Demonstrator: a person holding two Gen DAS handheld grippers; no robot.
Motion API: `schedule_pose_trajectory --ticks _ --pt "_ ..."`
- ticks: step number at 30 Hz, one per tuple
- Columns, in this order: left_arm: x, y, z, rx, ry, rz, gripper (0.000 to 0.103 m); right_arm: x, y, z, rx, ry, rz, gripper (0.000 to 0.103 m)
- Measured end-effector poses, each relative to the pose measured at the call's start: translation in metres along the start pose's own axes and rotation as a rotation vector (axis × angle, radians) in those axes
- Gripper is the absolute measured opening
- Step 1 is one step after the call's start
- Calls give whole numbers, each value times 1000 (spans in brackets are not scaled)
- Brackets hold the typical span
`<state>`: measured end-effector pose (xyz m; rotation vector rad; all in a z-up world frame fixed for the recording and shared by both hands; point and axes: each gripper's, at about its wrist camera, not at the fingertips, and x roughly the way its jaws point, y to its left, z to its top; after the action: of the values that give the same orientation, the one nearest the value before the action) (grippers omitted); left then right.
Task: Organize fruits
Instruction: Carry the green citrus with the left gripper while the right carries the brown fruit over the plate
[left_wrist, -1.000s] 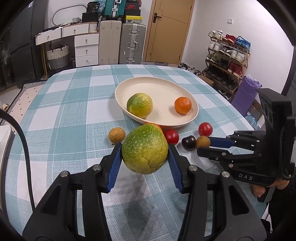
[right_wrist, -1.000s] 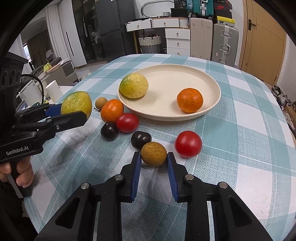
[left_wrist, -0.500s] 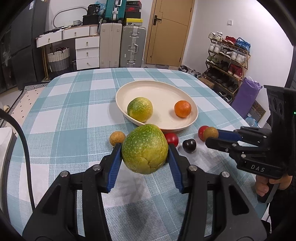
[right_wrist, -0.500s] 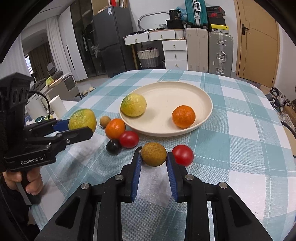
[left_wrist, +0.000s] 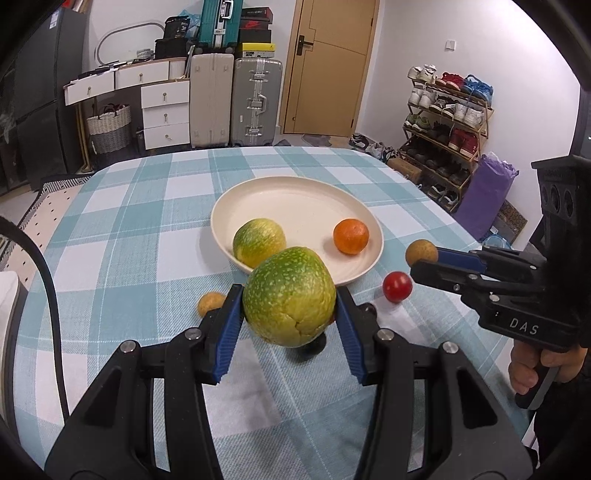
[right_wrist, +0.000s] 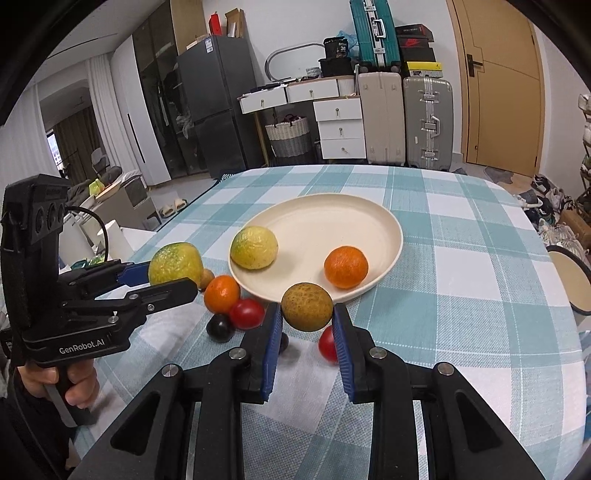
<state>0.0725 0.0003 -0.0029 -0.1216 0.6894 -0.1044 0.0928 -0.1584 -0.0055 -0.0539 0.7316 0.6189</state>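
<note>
Left gripper (left_wrist: 290, 321): clamped on large green-yellow fruit (left_wrist: 290, 301), held clear of checked tablecloth (left_wrist: 122, 236), just short of near rim of cream plate (left_wrist: 295, 195). Right gripper (right_wrist: 306, 332): closed narrow on small brown fruit (right_wrist: 306, 306), raised above cloth, near plate's front edge.

On plate: second green-yellow fruit (left_wrist: 258, 242) at left side, orange (left_wrist: 351, 236) at right side, well apart.

On cloth in front of plate, seen from right wrist: second orange (right_wrist: 221, 293), red tomato (right_wrist: 246, 314) touching it, dark plum (right_wrist: 219, 326) just in front; small brown fruit (right_wrist: 207, 277) behind the orange; second tomato (right_wrist: 327, 345) and a dark fruit partly hidden under right gripper's fingers. Held green-yellow fruit blocks left wrist view of cluster; only loose brown fruit (left_wrist: 210, 302) and one tomato (left_wrist: 397, 286) clear.

Behind table: suitcases (left_wrist: 232, 99), white drawers (left_wrist: 162, 110), wooden door (left_wrist: 325, 66), shoe rack (left_wrist: 447, 110).

Change from one second ago: right gripper's brown fruit, then resting on cloth between dark plum and tomato, now lifted and nearer plate. Left gripper's fruit unchanged in grip.
</note>
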Motion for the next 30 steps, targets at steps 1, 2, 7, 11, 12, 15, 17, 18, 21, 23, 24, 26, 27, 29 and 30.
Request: schedule_pose_trajectory --ticks 1,2,7,11,12,15,17,18,21,23,24,26,27,29,30 --pt "1 -2 3 6 -4 0 46 -1 -1 1 4 -5 -1 28" --pt "2 -3 6 9 -6 2 46 0 -2 1 6 -3 -1 28" --pt "8 -8 19 24 -20 1 46 2 -8 6 11 -7 -9 28" --pt "17 -12 27 41 -17 -5 46 6 -9 9 5 0 -8 28" --pt "20 -13 28 46 -15 -3 46 8 -9 10 1 2 -8 28" --pt "27 -14 30 50 0 -7 46 13 -11 13 5 12 -1 28" --pt "31 -13 30 51 7 -12 46 16 -12 14 5 15 4 28" --pt "34 -12 29 51 11 -13 46 19 -13 16 13 20 17 28" --pt "41 -10 28 42 32 -23 46 28 -14 20 23 31 23 28" --pt "46 -8 27 39 44 -26 46 33 -15 22 26 37 29 28" --pt "49 -7 27 39 49 -25 46 36 -15 23 29 40 35 28" --pt "53 -6 26 38 60 -27 46 41 -16 24 35 44 38 29" --pt "54 -5 26 35 60 -30 46 43 -16 25 39 48 42 29" --pt "57 -5 27 35 64 -32 46 48 -16 26 40 55 48 29" --pt "58 -4 27 37 66 -31 46 50 -17 27 39 56 47 29"
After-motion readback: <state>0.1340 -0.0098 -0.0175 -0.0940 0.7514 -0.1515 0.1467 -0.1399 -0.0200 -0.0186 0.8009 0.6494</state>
